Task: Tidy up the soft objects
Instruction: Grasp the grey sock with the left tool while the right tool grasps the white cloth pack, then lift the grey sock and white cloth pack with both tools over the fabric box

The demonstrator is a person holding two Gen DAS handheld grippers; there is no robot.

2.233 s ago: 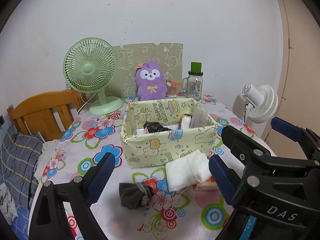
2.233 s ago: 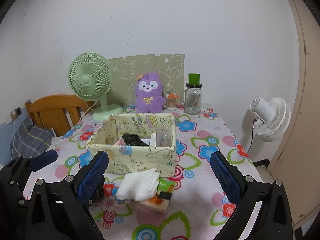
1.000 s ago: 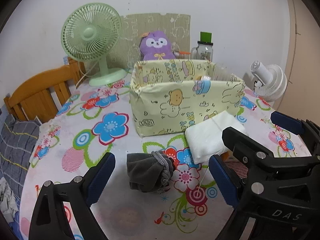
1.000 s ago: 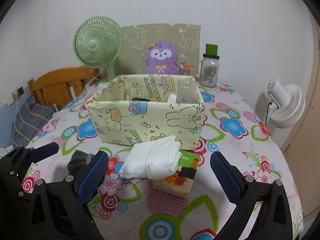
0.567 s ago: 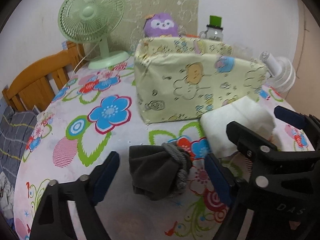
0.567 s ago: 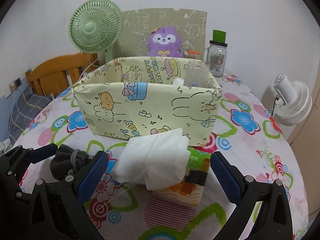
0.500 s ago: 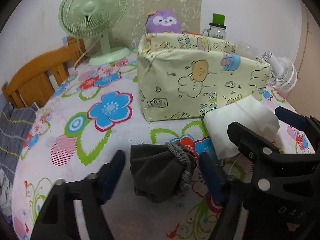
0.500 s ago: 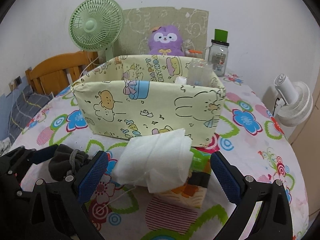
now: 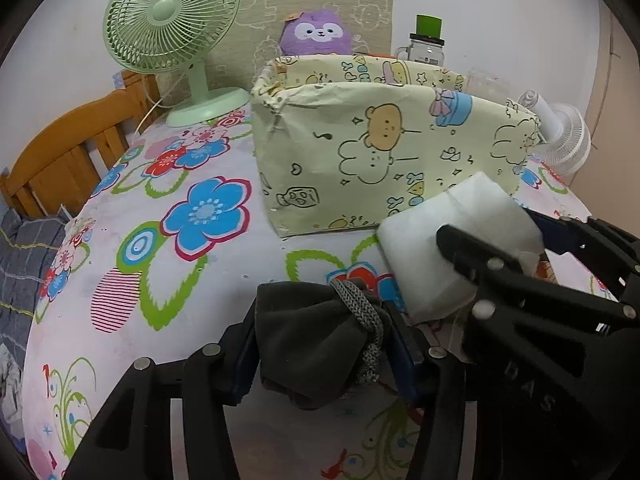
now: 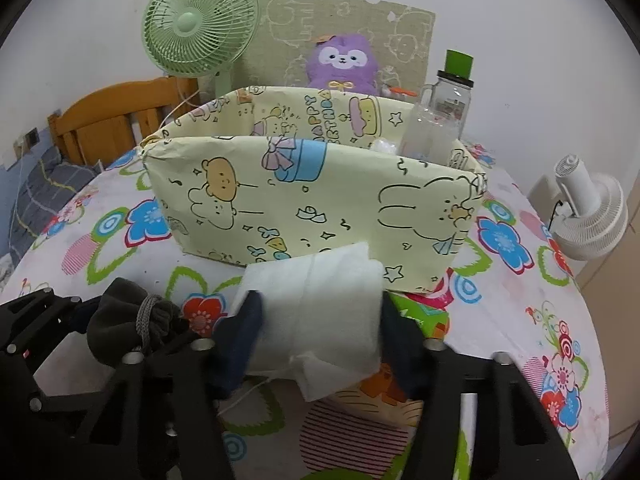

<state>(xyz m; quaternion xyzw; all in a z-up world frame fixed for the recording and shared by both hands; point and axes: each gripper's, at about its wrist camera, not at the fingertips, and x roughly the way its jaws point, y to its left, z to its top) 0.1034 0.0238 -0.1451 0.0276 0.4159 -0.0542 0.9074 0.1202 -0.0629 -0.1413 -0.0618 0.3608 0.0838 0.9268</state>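
Note:
A dark grey bundle of cloth with a knitted cord [image 9: 312,336] lies on the flowered tablecloth [image 9: 168,280]. My left gripper [image 9: 322,346] straddles it, its jaws closing, and both pads touch its sides. A folded white cloth [image 10: 320,304] rests on a green and orange packet [image 10: 420,316] in front of the yellow cartoon-print fabric box [image 10: 312,204]. My right gripper [image 10: 318,324] has it between its fingers, jaws closing, and the pads press into its edges. The left wrist view shows the white cloth [image 9: 452,236] to the right of the grey bundle.
A green desk fan [image 9: 172,32], a purple plush toy [image 9: 316,34] and a glass jar with a green lid [image 9: 426,40] stand behind the box. A white fan [image 10: 588,216] is off the table's right edge, and a wooden chair back [image 9: 60,152] at its left.
Both grippers came down and closer to the table. The left jaws narrowed around the grey bundle and the right jaws went from wide open to closed in on the white cloth.

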